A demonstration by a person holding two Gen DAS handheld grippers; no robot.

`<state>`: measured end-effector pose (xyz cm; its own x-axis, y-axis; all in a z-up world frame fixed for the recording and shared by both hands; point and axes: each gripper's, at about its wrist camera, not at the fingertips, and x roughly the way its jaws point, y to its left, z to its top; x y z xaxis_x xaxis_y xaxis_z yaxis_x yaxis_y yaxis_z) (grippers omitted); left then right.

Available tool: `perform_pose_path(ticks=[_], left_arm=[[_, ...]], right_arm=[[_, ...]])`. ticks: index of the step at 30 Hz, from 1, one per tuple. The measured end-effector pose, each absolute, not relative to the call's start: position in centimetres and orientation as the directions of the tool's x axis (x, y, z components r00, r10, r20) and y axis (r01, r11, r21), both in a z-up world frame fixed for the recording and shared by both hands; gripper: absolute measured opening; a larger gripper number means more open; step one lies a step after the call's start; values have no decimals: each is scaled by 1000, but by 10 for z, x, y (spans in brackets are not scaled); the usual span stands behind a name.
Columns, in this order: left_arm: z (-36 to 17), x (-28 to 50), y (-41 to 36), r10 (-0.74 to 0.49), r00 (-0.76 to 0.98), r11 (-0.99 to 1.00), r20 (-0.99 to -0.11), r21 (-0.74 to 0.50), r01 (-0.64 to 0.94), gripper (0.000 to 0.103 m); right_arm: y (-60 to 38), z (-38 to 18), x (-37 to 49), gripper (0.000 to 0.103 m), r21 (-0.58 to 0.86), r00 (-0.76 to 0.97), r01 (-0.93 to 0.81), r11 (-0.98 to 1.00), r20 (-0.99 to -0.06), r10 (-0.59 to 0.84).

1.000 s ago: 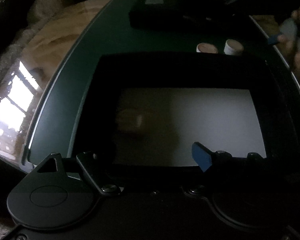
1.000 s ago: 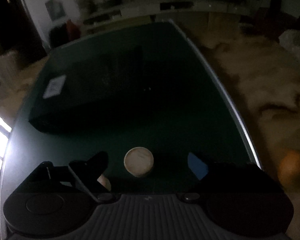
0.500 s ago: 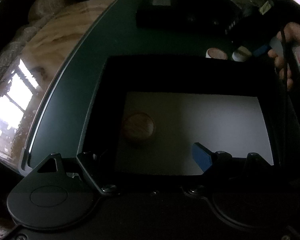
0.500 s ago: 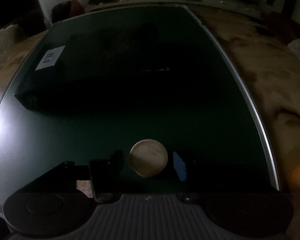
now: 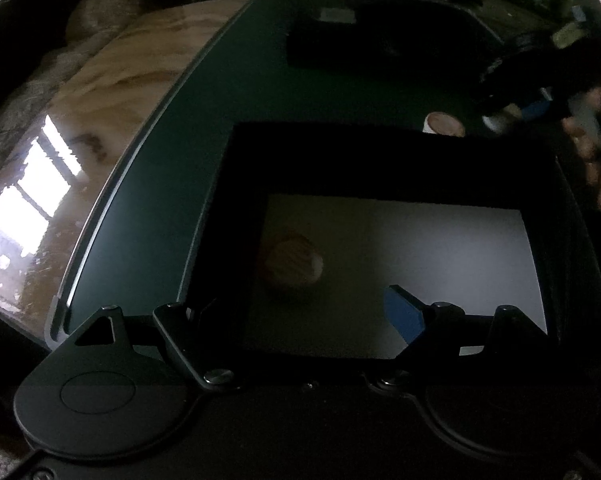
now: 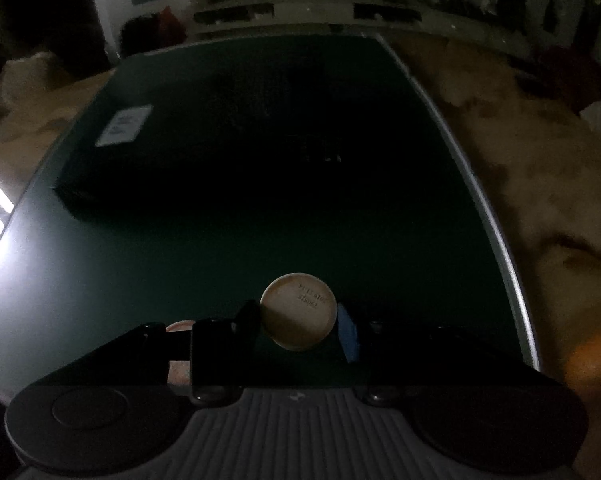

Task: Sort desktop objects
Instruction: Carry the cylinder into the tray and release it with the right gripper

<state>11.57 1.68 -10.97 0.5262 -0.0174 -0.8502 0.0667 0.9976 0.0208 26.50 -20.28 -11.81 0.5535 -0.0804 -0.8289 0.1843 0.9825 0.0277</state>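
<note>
My right gripper point(image 6: 300, 322) is shut on a small round tan-lidded jar point(image 6: 298, 311) above the dark green table point(image 6: 260, 220); it shows at the far right of the left wrist view point(image 5: 496, 122). A second small jar point(image 5: 444, 124) stands beside it, behind the black tray point(image 5: 244, 200); it peeks out behind my left finger in the right wrist view point(image 6: 179, 326). A round brown jar point(image 5: 294, 266) lies on the tray's white floor at the left. My left gripper point(image 5: 296, 312) is open and empty just above the tray's near edge.
A flat black box with a white label point(image 5: 380, 44) lies at the table's far end, and shows in the right wrist view point(image 6: 204, 144). The table's silver rim point(image 6: 484, 208) borders a mottled beige floor on both sides.
My right gripper has closed its fingers around the tan-lidded jar. My left gripper has drawn slightly back from the brown jar in the tray.
</note>
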Motion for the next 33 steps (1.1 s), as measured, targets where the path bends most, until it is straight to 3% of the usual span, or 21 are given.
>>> perform_pose_path(ticks=[9, 17, 33], left_arm=[[-97, 111, 24, -16, 546, 999, -838, 7, 39, 84], [-85, 100, 28, -21, 563, 1000, -826, -7, 27, 84], [-74, 98, 36, -32, 582, 999, -813, -27, 19, 85]], right_arm=[[-192, -69, 184, 44, 101, 605, 83, 991, -795, 31], [-175, -100, 143, 44, 135, 522, 29, 990, -847, 100], [-149, -131, 149, 44, 7, 476, 10, 1000, -879, 2]])
